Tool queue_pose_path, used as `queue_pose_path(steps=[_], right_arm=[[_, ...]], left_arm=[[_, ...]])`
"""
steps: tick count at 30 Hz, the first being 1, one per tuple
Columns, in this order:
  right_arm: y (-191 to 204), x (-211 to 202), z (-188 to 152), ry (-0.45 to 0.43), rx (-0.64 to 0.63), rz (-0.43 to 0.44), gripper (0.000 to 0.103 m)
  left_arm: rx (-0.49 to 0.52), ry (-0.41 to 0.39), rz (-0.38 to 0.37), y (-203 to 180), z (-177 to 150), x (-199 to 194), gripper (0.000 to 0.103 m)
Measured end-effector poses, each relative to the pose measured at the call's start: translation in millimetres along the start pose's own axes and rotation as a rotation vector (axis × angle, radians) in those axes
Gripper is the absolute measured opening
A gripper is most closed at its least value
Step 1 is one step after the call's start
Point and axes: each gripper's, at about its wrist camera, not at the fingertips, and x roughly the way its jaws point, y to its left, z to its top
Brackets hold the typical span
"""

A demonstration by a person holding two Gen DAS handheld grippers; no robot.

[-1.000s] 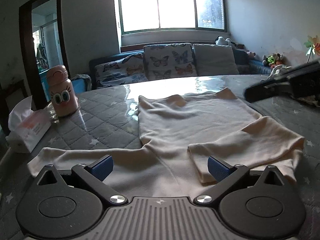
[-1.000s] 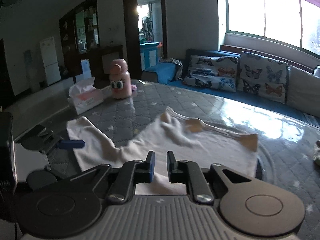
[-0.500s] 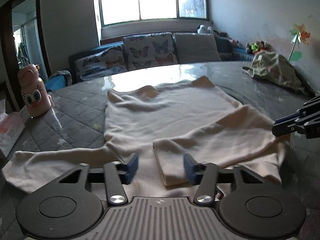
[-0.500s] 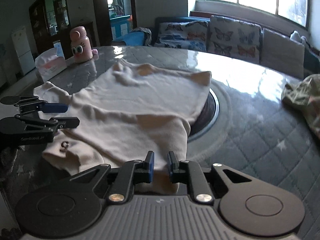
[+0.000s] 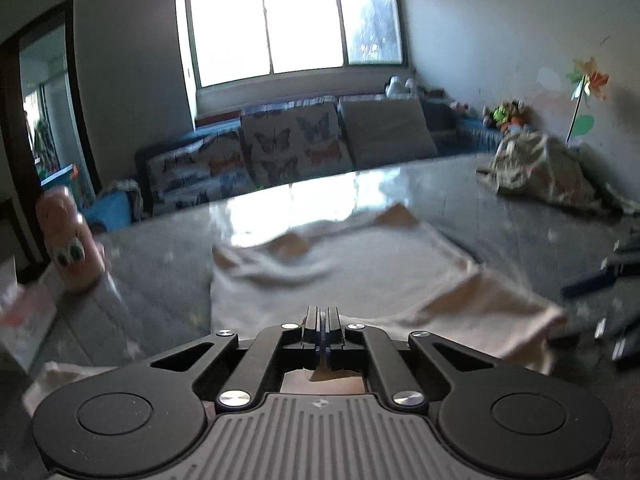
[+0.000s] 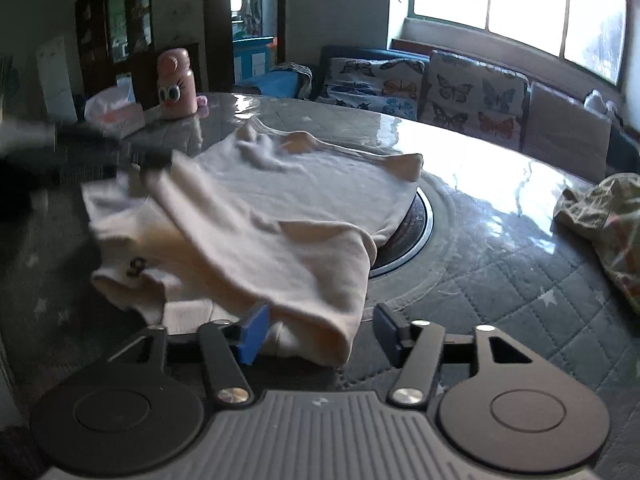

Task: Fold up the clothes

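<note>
**Left gripper pinching the shirt, right gripper letting go**

A cream shirt is lying on the quilted grey table, partly folded, with one sleeve doubled over its body. The left gripper is sitting at the shirt's near edge with its jaws pressed together on a pinch of cloth, which is showing just behind the closed pads. In the right wrist view that edge of the shirt is standing lifted and blurred at the left side.

The right gripper is at the shirt's folded sleeve end, and its jaws are opening. The rolled fold is lying between the blue pads; the right pad stands clear of the cloth, and whether the left one touches it cannot be told.

Beyond the shirt, a pink bottle with cartoon eyes is standing by a tissue pack. To the shirt's right, a crumpled greenish garment is lying on the table. Past the shirt, a sofa with butterfly cushions is sitting under the window.
</note>
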Motion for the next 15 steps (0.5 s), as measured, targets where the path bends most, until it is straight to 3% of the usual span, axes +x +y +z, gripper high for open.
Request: queue_pose_path(steps=[4,15], right_arm=[[5.2,4.7,-0.8,-0.018,-0.012,-0.016,0.069],[7.3,15.5,0.0,-0.026,0.007,-0.052,0.071]], left_arm=[[0.02,-0.044,-0.006,-4.8,21.8,-6.4,0.002],[0.054,-0.143,-0.028,-9.9,62.7,-22.6,0.002]])
